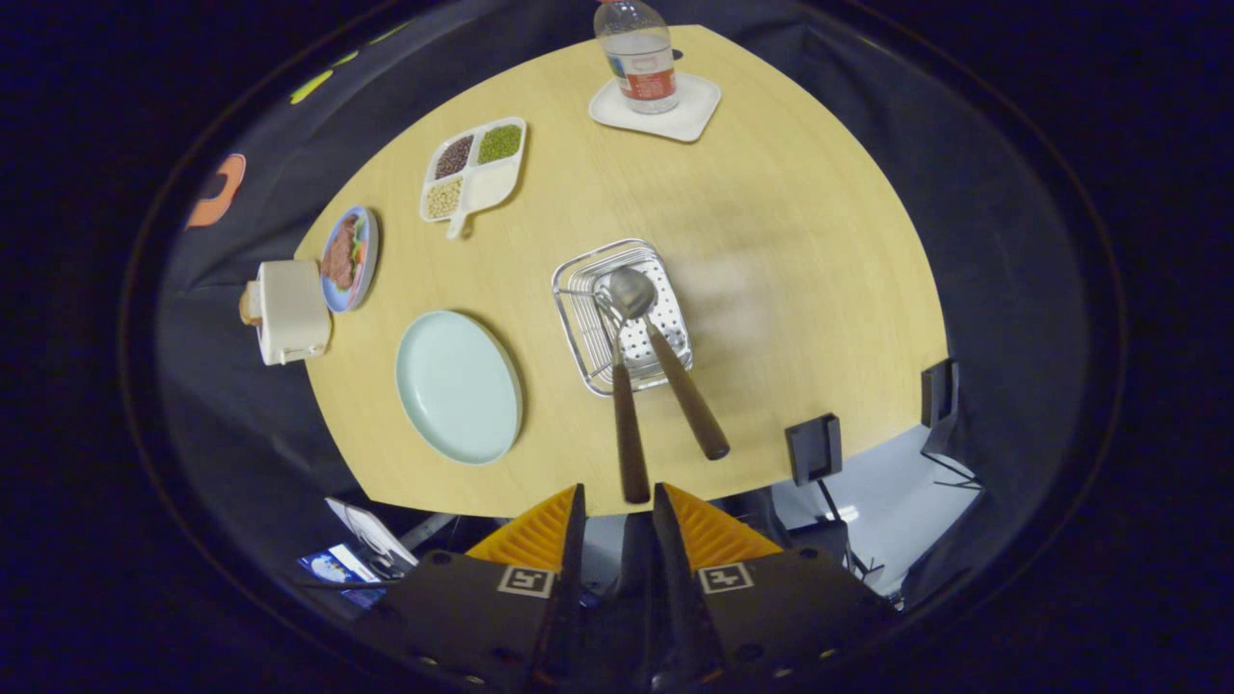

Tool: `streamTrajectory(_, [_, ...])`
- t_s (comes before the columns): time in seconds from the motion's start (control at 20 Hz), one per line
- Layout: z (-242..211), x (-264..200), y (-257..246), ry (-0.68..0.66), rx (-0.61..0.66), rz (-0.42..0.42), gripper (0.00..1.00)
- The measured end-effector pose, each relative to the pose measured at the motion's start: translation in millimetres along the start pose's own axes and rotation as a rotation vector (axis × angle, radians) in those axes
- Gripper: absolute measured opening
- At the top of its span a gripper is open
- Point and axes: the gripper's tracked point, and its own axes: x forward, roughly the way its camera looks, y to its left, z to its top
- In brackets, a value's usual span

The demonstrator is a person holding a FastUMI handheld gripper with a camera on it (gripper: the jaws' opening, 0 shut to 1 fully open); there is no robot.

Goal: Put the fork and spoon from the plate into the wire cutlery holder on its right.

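We look down on a light wooden worktop (pixel 791 289) from above its near edge. The gripper (pixel 618 501) hangs off that edge, its fingers (pixel 540 530) standing a little apart with nothing between them.

Just ahead of the fingertips is the dark brown handle end of the metal fork (pixel 629 424), close to the gripper but apart from it. The fork stands leaning in the square wire cutlery holder (pixel 578 333), head down inside. Beside it, on the right, the metal spoon with a brown wooden handle (pixel 665 357) leans in the same holder, bowl inside, handle slanting out toward the near edge.

The round pale-green plate (pixel 458 386) lies left of the holder, near the near-left edge, bare.

Beyond, toward the left edge: a cream toaster (pixel 289 310) holding bread, and a small blue dish of food (pixel 349 258). Farther in, a white divided tray of beans and grains (pixel 477 169). At the far edge, a clear plastic water bottle (pixel 638 58) stands on a white square coaster (pixel 689 111).
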Motion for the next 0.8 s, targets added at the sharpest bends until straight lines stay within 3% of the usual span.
streamTrajectory(0.15, [-3,-2,3,-0.016,-0.02,0.001,0.81])
streamTrajectory(0.25, [0,-9,3,-0.07,-0.062,-0.02,0.97])
streamTrajectory(0.5, [17,-50,15,-0.3,-0.151,-0.017,0.97])
streamTrajectory(0.8, [58,-127,41,-0.744,-0.255,0.017,0.97])
